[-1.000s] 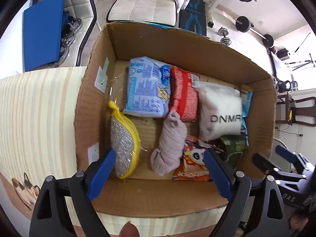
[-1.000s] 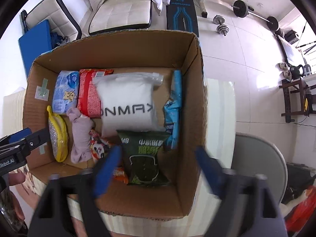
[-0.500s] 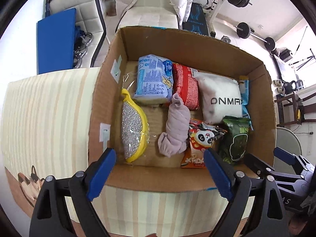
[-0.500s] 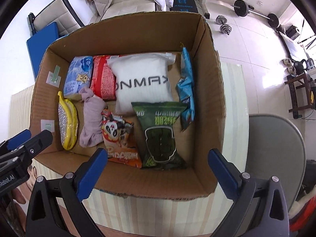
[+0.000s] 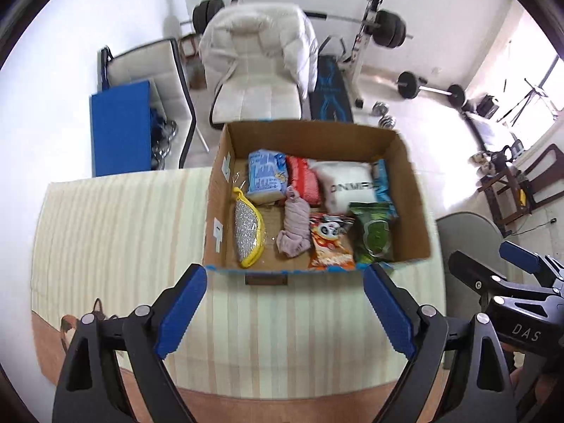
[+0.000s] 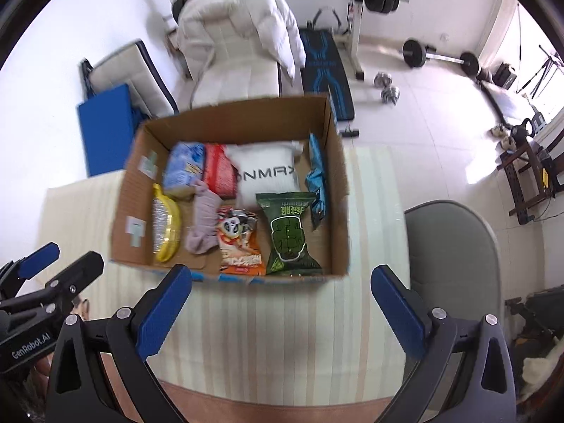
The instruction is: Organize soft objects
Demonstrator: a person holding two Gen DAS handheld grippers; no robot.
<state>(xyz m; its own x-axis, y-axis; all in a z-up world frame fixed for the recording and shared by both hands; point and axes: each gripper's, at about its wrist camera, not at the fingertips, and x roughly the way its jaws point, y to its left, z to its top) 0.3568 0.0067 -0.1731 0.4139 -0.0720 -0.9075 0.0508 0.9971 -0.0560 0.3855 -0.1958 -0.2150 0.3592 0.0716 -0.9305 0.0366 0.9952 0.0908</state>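
Both tools spread wide and empty, held above the bench on the near side of the cardboard box point(image 5: 317, 134).

Left tool point(image 5: 284, 312) and right tool point(image 6: 281, 312): fingers fully apart, nothing between them, neither touching the box. Box contents, located from the box's near wall: yellow-edged scouring pad point(image 5: 248, 234) at the near left, just beside the left wall; rolled pink cloth point(image 5: 294, 227) to its right; orange panda snack bag point(image 6: 239, 245) next, close against the near wall; green snack bag point(image 6: 290, 236) at the near right. Along the far wall, left to right: light blue pack point(image 5: 265, 176), red pack point(image 5: 304, 183), white pillow pack point(image 6: 266, 176), and a blue packet point(image 6: 317, 176) standing on edge against the right wall. The box rests on the striped bench point(image 5: 123, 232).
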